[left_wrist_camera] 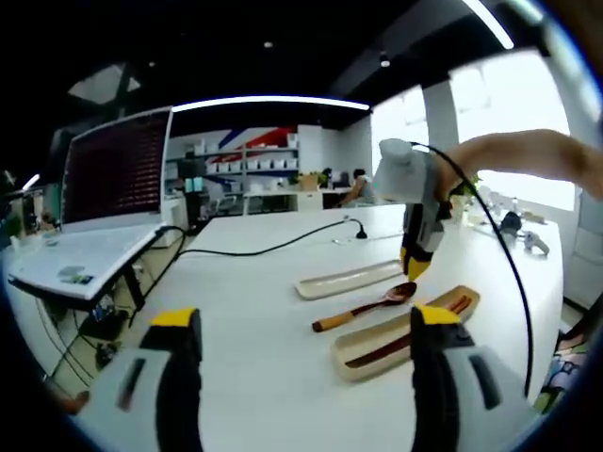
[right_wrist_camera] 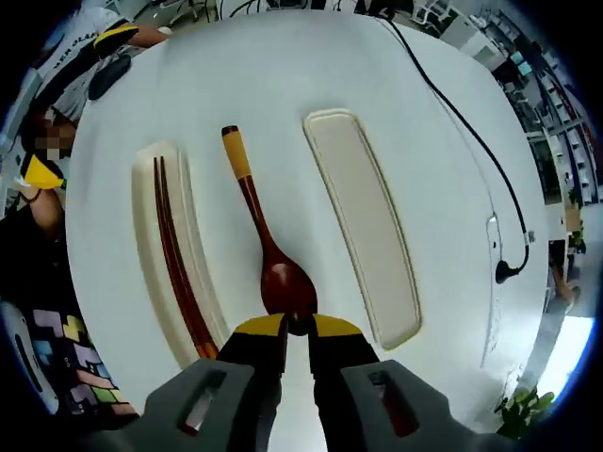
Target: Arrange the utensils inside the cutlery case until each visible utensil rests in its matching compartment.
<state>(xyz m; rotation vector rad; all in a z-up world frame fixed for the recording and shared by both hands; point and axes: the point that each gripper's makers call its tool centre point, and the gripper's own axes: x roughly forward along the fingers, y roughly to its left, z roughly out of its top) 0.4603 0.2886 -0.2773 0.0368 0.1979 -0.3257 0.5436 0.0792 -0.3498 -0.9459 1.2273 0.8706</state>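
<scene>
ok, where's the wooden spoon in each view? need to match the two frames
Left gripper view: wooden spoon lies right of centre on the table, between the two trays, under the right gripper.
Right gripper view: spoon at centre, bowl at the gripper's yellow tips.
Shared landmark: the tray with the chopsticks, beside the spoon.

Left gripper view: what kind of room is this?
Likely an office or lab workspace. A long white table carries an open laptop and a cable; shelving with storage boxes lines the back wall, and large windows run along one side.
</scene>
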